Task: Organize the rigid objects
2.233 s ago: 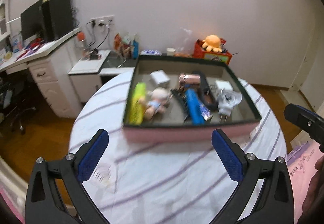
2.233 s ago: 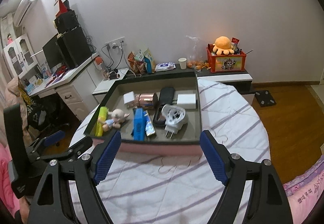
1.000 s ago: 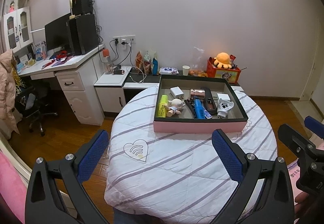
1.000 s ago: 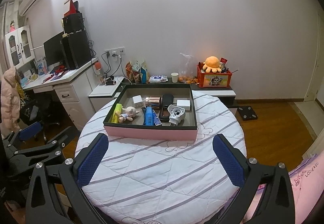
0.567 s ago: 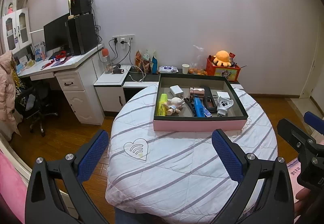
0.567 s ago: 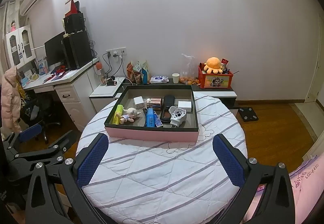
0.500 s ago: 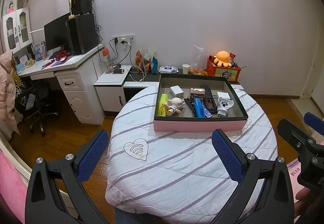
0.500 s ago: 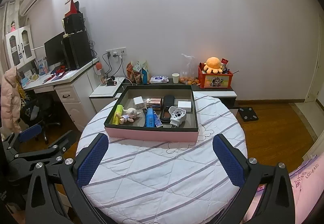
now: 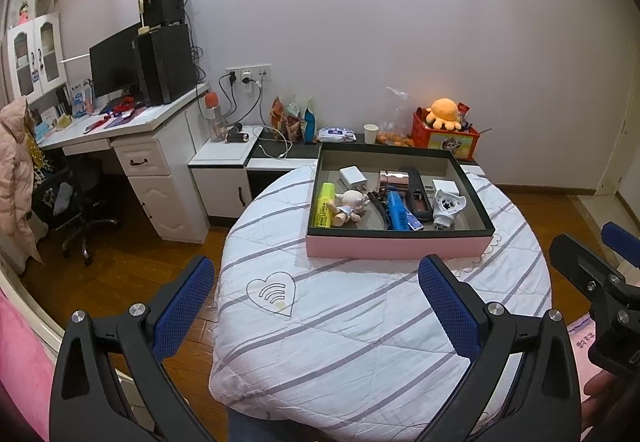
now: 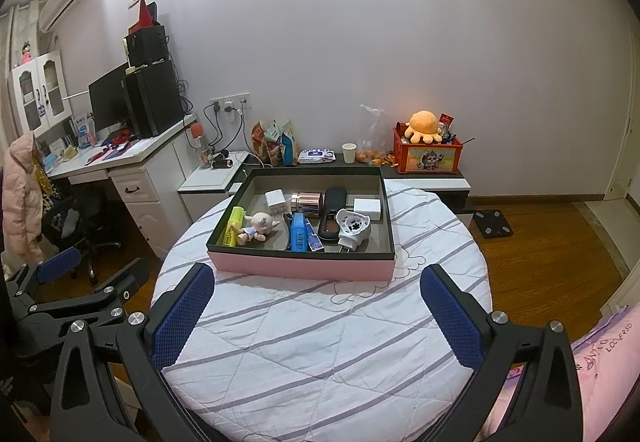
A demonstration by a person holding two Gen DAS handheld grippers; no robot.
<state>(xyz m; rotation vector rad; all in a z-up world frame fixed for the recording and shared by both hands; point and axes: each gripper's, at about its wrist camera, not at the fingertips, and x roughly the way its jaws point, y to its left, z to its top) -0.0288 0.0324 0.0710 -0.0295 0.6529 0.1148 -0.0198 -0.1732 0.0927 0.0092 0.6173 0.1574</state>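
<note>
A pink box with a dark inside stands at the far side of a round table; the right wrist view shows it too. It holds a yellow highlighter, a small doll, a blue item, a black case, a copper tin, white chargers and a white plug adapter. My left gripper is open and empty, well short of the box. My right gripper is open and empty, also back from the box.
A white desk with monitor and speakers stands left, an office chair before it. A low cabinet behind the table holds snacks, a cup and a red crate with an orange plush. Wooden floor surrounds the table.
Both grippers have pulled far back from the box, so the whole table now shows. In the last half second nothing moved. Both stay open.
</note>
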